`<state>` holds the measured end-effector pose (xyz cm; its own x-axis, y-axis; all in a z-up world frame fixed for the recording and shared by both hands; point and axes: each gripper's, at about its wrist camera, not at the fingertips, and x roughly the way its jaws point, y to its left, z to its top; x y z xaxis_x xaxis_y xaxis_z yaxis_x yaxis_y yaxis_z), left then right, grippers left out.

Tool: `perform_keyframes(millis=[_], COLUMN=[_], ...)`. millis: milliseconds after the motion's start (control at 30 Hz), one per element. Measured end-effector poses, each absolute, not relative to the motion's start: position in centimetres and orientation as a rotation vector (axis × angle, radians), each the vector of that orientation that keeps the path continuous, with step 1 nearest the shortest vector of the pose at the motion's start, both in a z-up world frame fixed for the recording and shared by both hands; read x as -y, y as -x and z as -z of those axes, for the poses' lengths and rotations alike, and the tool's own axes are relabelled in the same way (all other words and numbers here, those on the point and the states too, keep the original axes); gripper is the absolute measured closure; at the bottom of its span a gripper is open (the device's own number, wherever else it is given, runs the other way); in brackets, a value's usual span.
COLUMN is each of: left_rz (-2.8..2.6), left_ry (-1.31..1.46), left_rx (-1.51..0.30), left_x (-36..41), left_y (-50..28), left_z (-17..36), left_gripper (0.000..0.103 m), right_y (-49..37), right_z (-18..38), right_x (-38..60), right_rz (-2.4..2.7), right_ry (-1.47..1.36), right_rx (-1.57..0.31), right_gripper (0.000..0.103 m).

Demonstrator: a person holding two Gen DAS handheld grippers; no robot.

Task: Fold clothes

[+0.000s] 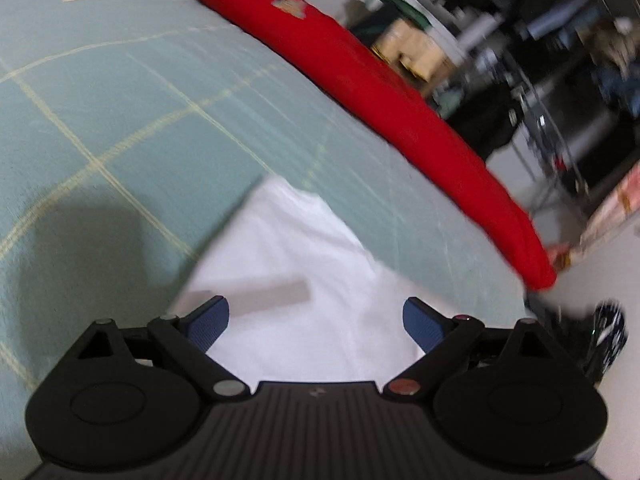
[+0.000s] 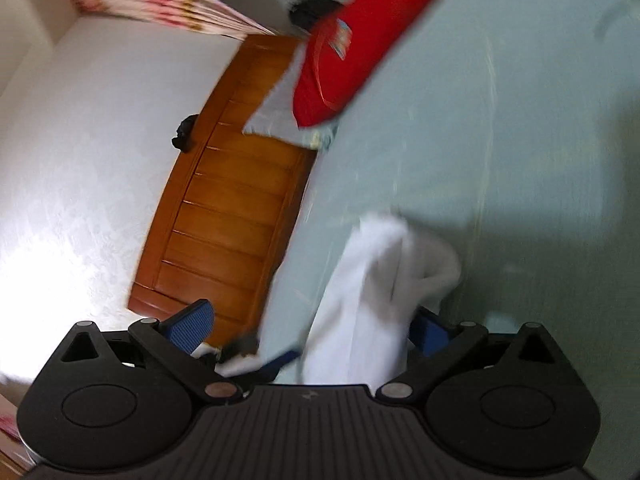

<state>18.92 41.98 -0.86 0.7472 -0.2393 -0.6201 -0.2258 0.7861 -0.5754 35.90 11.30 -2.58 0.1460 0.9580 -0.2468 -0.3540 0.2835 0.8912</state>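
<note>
White cotton garment (image 1: 304, 264) lies flat on the pale green bed (image 1: 120, 100), its length running toward upper centre from my spread left hand-held gripper (image 1: 316, 322). My right hand-held gripper (image 2: 316, 330) is also spread, white cloth (image 2: 372, 292) draped between its fingers unpinched, so it is nearer.

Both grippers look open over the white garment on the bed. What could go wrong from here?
1. The white garment is bunched near the right gripper, so closing may pinch several layers.
2. The left gripper hovers over flat cloth, not an edge; it may grab the bedsheet too.
3. Both views are motion-blurred, so aim may be off.
</note>
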Motion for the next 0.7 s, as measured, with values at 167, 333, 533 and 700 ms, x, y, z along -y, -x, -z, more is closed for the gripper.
perform_keyframes(millis=[167, 333, 533, 700], left_rz=[0.034, 0.013, 0.020, 0.065], left_ry=[0.555, 0.458, 0.463, 0.450], left_rx=[-0.786, -0.828, -0.837, -0.814], left_x=[-39.4, -38.1, -38.3, -37.2], left_y=[-18.3, -17.6, -15.4, -14.4], left_z=[1.1, 2.1, 2.0, 1.7], left_gripper=[0.010, 0.010, 0.009, 0.009], right_y=[-33.7, -29.4, -26.1, -23.0], right_z=[-1.2, -1.1, 2.3, 0.0], right_x=[-10.2, -13.6, -17.1, -16.7], right_rz=[-1.074, -1.306, -1.266, -1.280], right_ry=[-0.482, -0.218, 0.231, 0.327], right_rx=[-0.787, -0.756, -0.734, -0.603], right_gripper=[0.000, 0.000, 0.000, 0.000])
